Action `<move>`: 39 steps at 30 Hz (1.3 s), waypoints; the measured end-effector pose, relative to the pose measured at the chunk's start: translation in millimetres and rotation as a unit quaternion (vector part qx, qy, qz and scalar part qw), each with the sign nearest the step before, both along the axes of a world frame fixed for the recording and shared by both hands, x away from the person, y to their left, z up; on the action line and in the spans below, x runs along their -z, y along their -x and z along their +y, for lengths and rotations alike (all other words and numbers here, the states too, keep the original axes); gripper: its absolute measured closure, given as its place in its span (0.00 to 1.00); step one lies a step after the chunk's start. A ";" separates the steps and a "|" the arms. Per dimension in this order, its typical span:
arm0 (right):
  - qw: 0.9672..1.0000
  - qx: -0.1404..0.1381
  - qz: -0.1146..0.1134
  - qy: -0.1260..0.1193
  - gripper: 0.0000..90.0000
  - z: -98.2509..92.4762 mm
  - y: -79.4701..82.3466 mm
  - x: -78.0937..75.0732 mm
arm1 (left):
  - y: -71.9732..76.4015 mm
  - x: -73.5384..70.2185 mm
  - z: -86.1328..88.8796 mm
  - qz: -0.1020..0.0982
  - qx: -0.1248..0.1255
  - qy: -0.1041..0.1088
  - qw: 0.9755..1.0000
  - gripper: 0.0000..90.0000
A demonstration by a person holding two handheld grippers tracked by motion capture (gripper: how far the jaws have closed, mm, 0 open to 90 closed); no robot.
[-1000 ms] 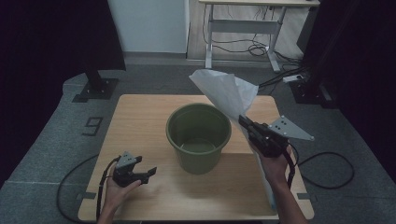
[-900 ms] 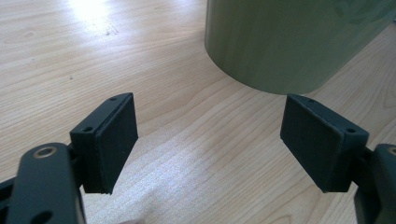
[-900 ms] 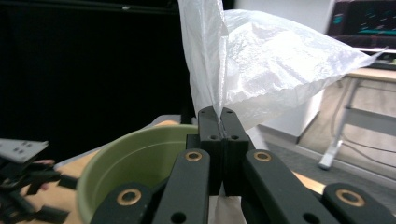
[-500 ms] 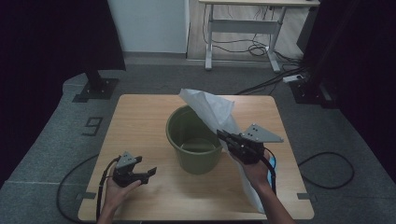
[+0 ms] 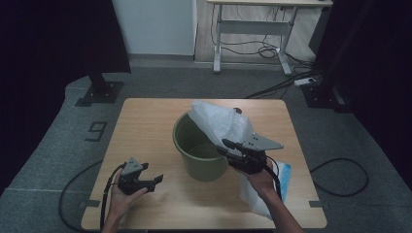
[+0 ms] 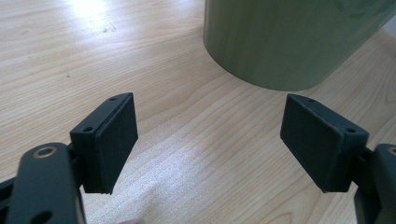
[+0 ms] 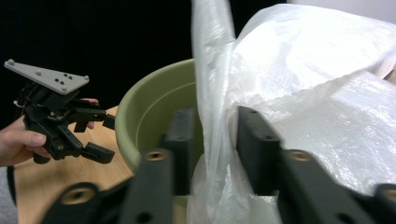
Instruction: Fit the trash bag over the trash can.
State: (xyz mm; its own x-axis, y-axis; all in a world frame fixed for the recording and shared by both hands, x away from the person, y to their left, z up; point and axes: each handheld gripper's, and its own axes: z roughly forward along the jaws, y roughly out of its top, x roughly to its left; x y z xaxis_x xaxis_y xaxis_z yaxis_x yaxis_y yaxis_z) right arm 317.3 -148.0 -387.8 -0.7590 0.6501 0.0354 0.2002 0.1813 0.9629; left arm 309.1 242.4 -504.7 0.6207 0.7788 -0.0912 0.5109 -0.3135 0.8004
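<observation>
A green bucket [image 5: 199,155] stands in the middle of the wooden table [image 5: 145,121]. A white translucent plastic bag [image 5: 218,124] drapes over its far right rim. My right gripper [image 5: 224,147] hovers at the bucket's right rim. In the right gripper view its jaws have just been opening, and they stand apart around a strip of the bag [image 7: 303,93] without pressing on it, beside the bucket [image 7: 149,107]. My left gripper [image 5: 156,180] rests low at the front left, open and empty. In its own view the pads [image 6: 116,140] face the bucket's wall [image 6: 280,37].
A white and blue sheet [image 5: 284,174] lies on the table by the right forearm. Beyond the table are a black stand base [image 5: 99,92], a desk frame [image 5: 252,24] and floor cables [image 5: 340,179]. Bare wood stretches left of the bucket.
The right gripper came down and leftward with the bag, from right of the bucket to its rim. The bag sank onto the bucket, and the jaws parted. The left gripper stayed put.
</observation>
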 end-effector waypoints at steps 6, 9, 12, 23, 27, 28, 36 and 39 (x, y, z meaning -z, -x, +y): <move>1.000 0.009 -0.020 0.004 0.51 -5.3 13.2 -3.7 | -0.1 0.5 -0.7 0.000 0.000 -0.001 1.000 0.21; 1.000 0.018 -0.024 -0.003 0.44 -10.4 20.5 -4.0 | 0.3 0.3 -0.6 0.000 0.001 -0.004 1.000 0.21; 0.999 0.030 -0.029 -0.010 0.38 -20.8 32.0 -0.2 | 0.8 -0.3 1.2 -0.002 -0.002 -0.002 1.000 0.21; 0.996 0.091 0.010 0.003 0.25 -52.0 60.2 57.8 | 0.9 0.4 1.0 0.001 -0.004 -0.002 1.000 0.21; 0.994 0.103 0.040 0.023 0.24 -48.7 59.3 82.8 | 0.7 1.5 -0.4 0.003 -0.003 -0.004 1.000 0.21; 0.993 0.104 0.044 0.027 0.25 -47.7 59.2 86.2 | 0.6 1.5 -0.6 0.004 -0.003 -0.004 1.000 0.21; 0.985 0.157 0.042 0.056 0.76 -54.8 51.5 101.2 | 1.9 -0.7 2.3 -0.004 -0.007 0.002 1.000 0.21; 0.984 0.166 0.028 0.056 0.93 -61.0 51.7 95.9 | 1.9 -0.9 2.3 -0.004 -0.009 0.004 1.000 0.21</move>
